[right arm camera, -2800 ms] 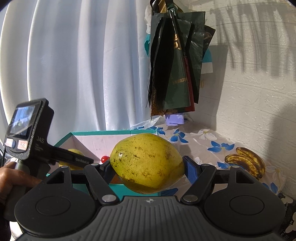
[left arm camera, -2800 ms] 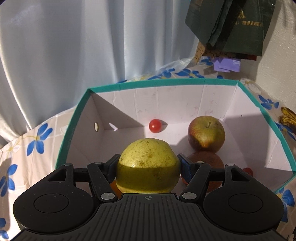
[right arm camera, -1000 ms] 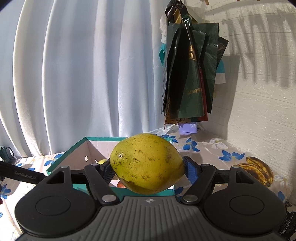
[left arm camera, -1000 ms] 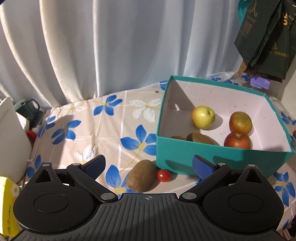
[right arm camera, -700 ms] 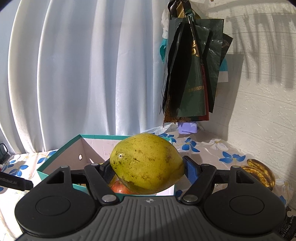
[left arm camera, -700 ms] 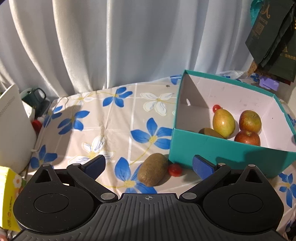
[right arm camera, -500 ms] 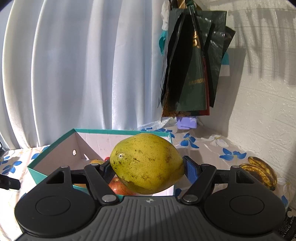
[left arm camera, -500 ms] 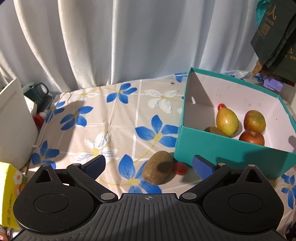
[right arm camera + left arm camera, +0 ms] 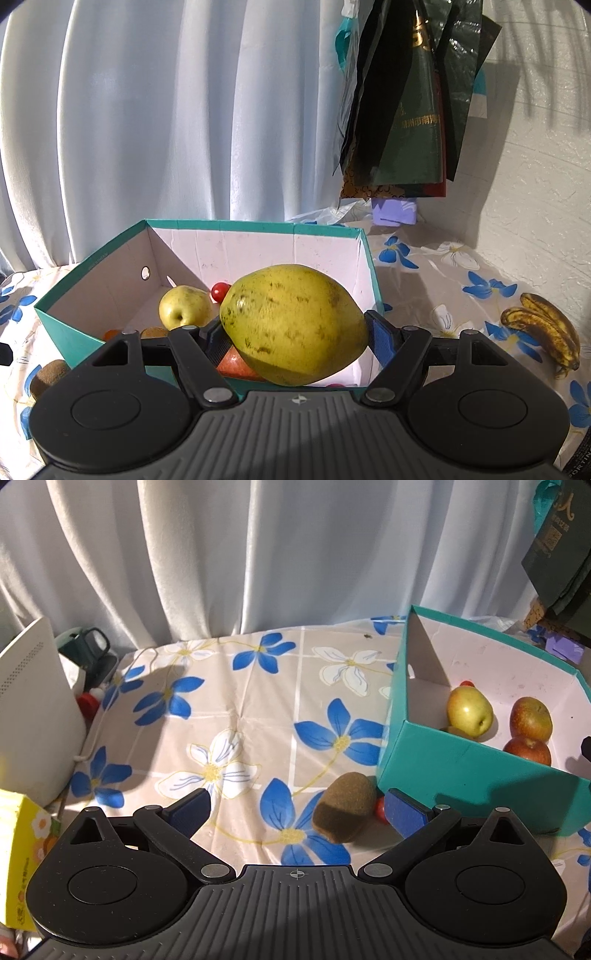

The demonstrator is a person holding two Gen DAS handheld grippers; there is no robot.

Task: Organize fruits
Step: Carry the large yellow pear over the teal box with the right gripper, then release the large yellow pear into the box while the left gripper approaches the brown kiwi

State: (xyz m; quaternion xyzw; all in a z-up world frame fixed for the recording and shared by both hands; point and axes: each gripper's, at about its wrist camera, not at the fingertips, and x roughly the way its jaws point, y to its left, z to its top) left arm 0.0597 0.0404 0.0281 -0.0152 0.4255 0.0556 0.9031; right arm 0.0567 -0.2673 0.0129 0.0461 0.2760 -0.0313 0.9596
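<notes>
My right gripper (image 9: 295, 334) is shut on a large yellow-green mango (image 9: 293, 325), held just above the near wall of the teal box (image 9: 92, 264). Inside the box lie a yellow apple (image 9: 184, 306), a cherry tomato (image 9: 220, 290) and a red apple partly hidden under the mango. In the left wrist view my left gripper (image 9: 297, 808) hangs open above the tablecloth. A brown kiwi (image 9: 345, 805) rests between its fingers' line, with a cherry tomato (image 9: 379, 808) beside it, against the teal box (image 9: 461, 771). That box holds a yellow apple (image 9: 469, 710) and two red apples (image 9: 530, 718).
A floral tablecloth (image 9: 236, 716) covers the table. A white device (image 9: 33, 709) and a yellow carton (image 9: 18, 853) stand at the left. Spotted bananas (image 9: 546, 332) lie at the right by the wall. Dark green bags (image 9: 410, 96) hang above. White curtains are behind.
The left gripper has let go of its fruit in the box, drawn back and swung left toward the kiwi. The right gripper with the mango has sunk closer over the box.
</notes>
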